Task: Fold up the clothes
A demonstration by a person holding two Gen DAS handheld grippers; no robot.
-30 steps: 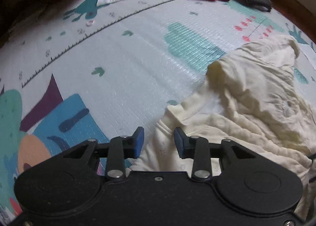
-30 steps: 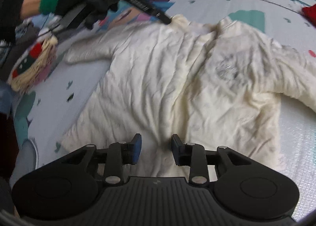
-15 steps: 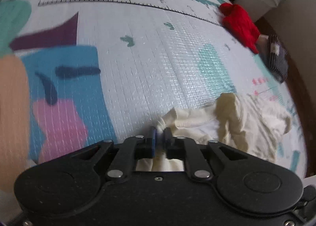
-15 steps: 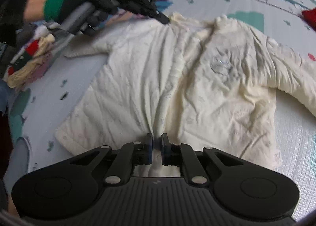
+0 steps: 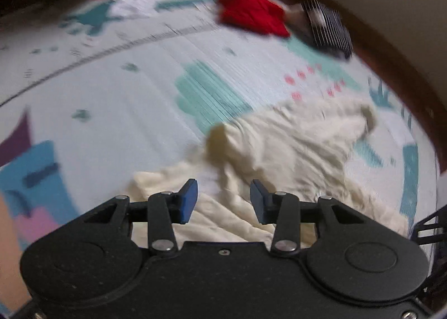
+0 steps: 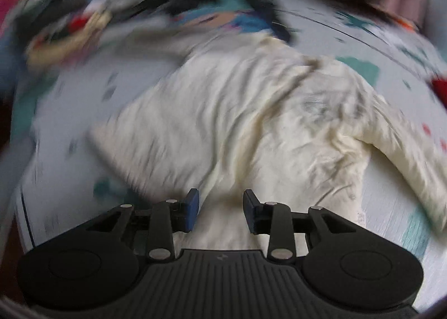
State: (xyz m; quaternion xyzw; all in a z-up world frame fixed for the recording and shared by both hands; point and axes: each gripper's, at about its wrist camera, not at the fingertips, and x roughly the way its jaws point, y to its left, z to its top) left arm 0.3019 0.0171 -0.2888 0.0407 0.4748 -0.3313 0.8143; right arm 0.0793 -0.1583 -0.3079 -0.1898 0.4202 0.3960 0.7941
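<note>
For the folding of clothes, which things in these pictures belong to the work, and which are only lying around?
Belong to the work:
- cream garment, spread on the play mat
- left gripper, jaws opening, pads not pressing the cloth
- right gripper, jaws opening, likewise

Only lying around:
- red cloth item
- dark striped item
- white paper

A cream garment point(image 5: 282, 151) lies rumpled on a patterned play mat point(image 5: 111, 101) as the left gripper point(image 5: 223, 199) hovers above its near edge, blue-padded jaws opening with nothing pinched between them. Beyond, a red cloth point(image 5: 251, 14) lies beside dark striped fabric point(image 5: 327, 28).
</note>
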